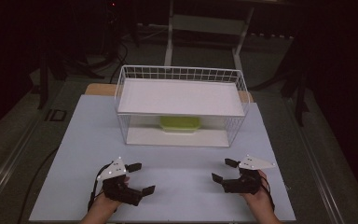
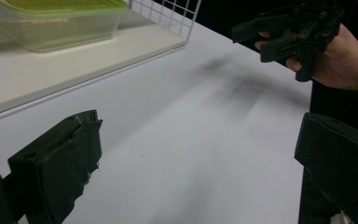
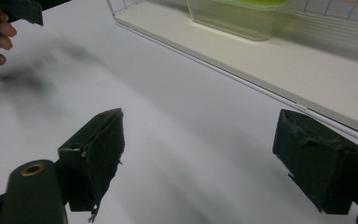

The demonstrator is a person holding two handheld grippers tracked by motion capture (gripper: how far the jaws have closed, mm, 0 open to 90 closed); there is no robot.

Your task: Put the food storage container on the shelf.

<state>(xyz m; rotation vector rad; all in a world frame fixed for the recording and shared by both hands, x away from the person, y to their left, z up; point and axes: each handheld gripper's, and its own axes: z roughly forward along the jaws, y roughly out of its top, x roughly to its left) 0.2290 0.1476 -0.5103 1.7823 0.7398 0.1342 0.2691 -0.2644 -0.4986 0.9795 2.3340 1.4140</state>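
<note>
A white wire basket (image 1: 240, 79) lies on its side at the back of the pale table (image 1: 177, 186), its open face toward me. Inside it, under a white shelf board (image 1: 182, 97), sits a clear container with a green lid (image 1: 180, 123), also seen as the container (image 2: 56, 23) and the container (image 3: 242, 16) in the gripper views. My left gripper (image 1: 141, 178) rests open at the front left, nothing between its jaws. My right gripper (image 1: 224, 170) rests open at the front right, also with nothing in it. Both stand well short of the basket.
A white board (image 3: 270, 65) forms the basket's floor, its edge raised slightly above the table. Beyond the table are dark floor, cables and a metal stand (image 1: 205, 23). The right hand's gripper (image 2: 289, 32) appears across the table in the left gripper view.
</note>
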